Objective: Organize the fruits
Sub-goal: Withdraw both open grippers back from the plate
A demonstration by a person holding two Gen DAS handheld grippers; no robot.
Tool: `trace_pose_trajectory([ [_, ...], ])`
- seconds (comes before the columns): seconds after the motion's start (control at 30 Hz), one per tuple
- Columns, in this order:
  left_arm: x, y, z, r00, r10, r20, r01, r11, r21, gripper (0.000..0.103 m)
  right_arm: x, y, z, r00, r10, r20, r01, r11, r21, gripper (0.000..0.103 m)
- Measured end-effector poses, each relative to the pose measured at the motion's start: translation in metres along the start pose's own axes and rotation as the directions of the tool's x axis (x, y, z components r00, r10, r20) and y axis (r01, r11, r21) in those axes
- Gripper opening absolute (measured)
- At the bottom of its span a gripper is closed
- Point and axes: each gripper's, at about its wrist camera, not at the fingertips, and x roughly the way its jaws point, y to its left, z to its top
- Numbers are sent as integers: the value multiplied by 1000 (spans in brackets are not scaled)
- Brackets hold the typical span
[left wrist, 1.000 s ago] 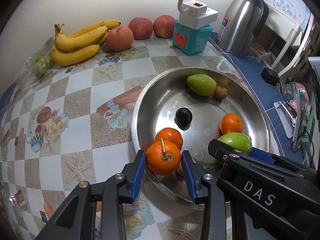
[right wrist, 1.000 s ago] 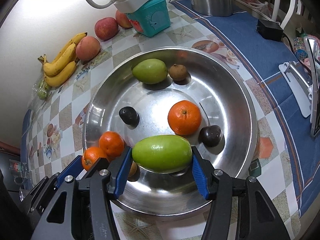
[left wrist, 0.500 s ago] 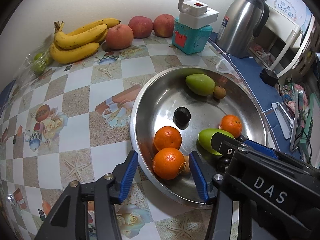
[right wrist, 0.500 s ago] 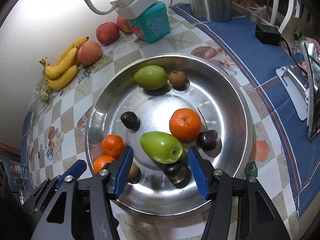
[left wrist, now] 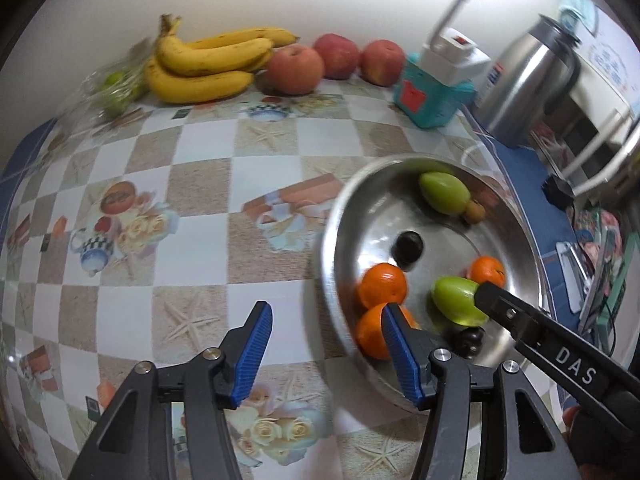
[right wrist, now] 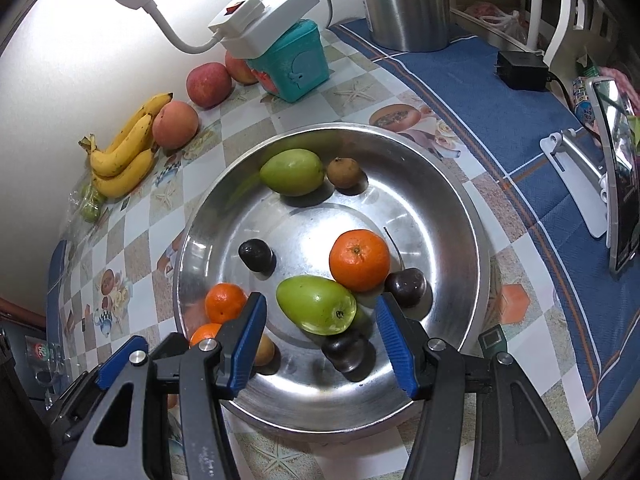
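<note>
A steel bowl (right wrist: 460, 216) holds two green mangoes (right wrist: 316, 304), three oranges (right wrist: 359, 260), dark plums (right wrist: 256, 254) and small brown fruits (right wrist: 344, 172). My right gripper (right wrist: 320, 344) is open and empty above the bowl's near side, just behind the nearer mango. My left gripper (left wrist: 326, 348) is open and empty over the tablecloth left of the bowl (left wrist: 332, 240), its right finger in front of an orange (left wrist: 372, 336). Bananas (left wrist: 204, 64) and three apples (left wrist: 296, 68) lie along the back wall.
A teal box (left wrist: 428, 100) with a white power strip stands behind the bowl. A steel kettle (left wrist: 532, 80) is at the back right. A bag of green fruit (left wrist: 116, 88) lies left of the bananas. A black adapter (right wrist: 520, 70) and phone stand (right wrist: 576, 184) sit on the blue cloth.
Both grippers opened and let go: the left released an orange, the right a green mango, both now in the bowl. Both pulled back; the left swung left over the table.
</note>
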Motion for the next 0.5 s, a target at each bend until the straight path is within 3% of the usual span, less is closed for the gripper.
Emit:
trace_pose_trajectory([
  [0.17, -7, 19, 4, 1000, 25, 19, -23, 997, -79, 61, 0, 2, 0, 1000, 2, -1, -2, 1000, -11, 59],
  [0.37, -16, 38, 5, 994, 104, 44, -96, 985, -146, 61, -1, 8, 0, 1000, 7, 3, -7, 999, -36, 59],
  [0.5, -18, 45, 6, 989, 137, 48, -127, 977, -169, 66, 1, 10, -1, 1000, 5, -5, -6, 999, -51, 59],
])
